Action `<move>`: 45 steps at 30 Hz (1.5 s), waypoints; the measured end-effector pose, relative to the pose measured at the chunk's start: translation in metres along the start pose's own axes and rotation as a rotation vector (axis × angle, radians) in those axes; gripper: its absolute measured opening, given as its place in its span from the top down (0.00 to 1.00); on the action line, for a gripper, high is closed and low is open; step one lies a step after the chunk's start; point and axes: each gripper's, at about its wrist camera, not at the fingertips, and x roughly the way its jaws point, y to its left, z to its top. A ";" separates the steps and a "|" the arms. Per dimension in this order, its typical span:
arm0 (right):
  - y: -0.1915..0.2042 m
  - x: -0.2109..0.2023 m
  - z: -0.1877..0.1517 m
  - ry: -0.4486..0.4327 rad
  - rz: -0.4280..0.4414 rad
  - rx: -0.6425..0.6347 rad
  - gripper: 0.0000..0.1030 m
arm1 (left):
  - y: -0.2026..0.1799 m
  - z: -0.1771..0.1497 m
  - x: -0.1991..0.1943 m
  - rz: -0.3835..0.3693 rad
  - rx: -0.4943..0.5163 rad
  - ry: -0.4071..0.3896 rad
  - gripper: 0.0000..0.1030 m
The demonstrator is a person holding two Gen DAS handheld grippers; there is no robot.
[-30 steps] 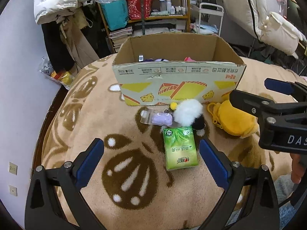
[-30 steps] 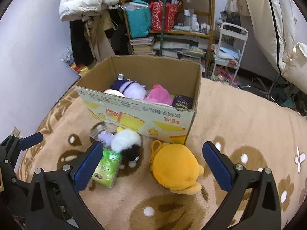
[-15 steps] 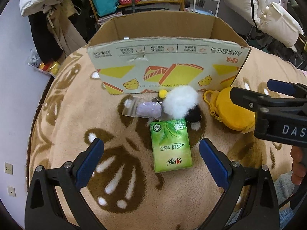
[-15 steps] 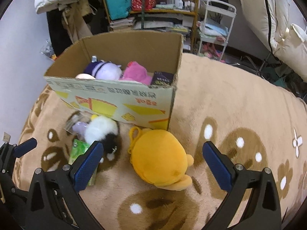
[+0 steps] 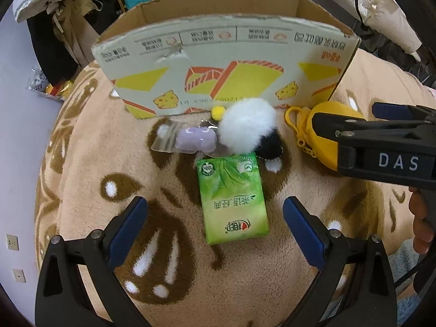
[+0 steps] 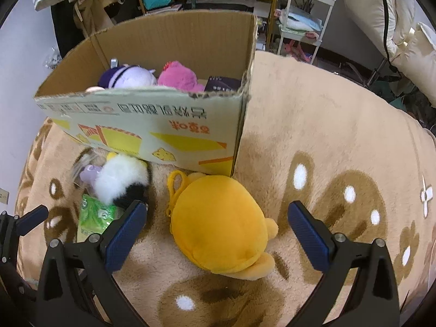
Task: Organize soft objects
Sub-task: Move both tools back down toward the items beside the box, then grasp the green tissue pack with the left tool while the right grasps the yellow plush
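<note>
The left gripper [image 5: 215,212] hung with its blue-padded fingers [image 5: 128,223] spread wide, holding nothing. Between them, on the blanket [image 5: 90,169], lay a green tissue pack [image 5: 233,199], its near end level with the fingertips but touching neither. Just beyond the pack's far end sat a white and black fluffy toy [image 5: 249,132] with a small yellow pompom [image 5: 218,112], and beside that, to the left, a pale purple toy in a clear wrapper [image 5: 193,141]. Behind them stood the cardboard box [image 5: 223,62], its printed front wall facing the camera.

The right gripper [image 6: 218,226] was likewise wide open and empty. A yellow plush toy [image 6: 220,223] lay on the blanket between its fingers [image 6: 308,229], apart from both pads, with its yellow loop [image 6: 174,188] pointing toward the box [image 6: 163,125]. The toy rested just in front of the box's near right corner. To its left the fluffy white and black toy [image 6: 120,182] lay close against the box wall, the purple toy [image 6: 88,174] beyond it and the tissue pack [image 6: 95,215] partly hidden behind the left finger.

Inside the box were a purple and white plush [image 6: 128,77], a pink plush [image 6: 179,79] and a dark packet [image 6: 223,83] near the right wall. In the left wrist view the right gripper's black body [image 5: 381,147] reached over the yellow toy [image 5: 324,136], with part of a hand [image 5: 421,223] showing at the frame's right edge.
</note>
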 end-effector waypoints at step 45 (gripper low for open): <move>0.012 0.019 -0.025 0.127 0.029 -0.048 0.42 | 0.021 -0.031 0.021 -0.063 -0.113 0.125 0.50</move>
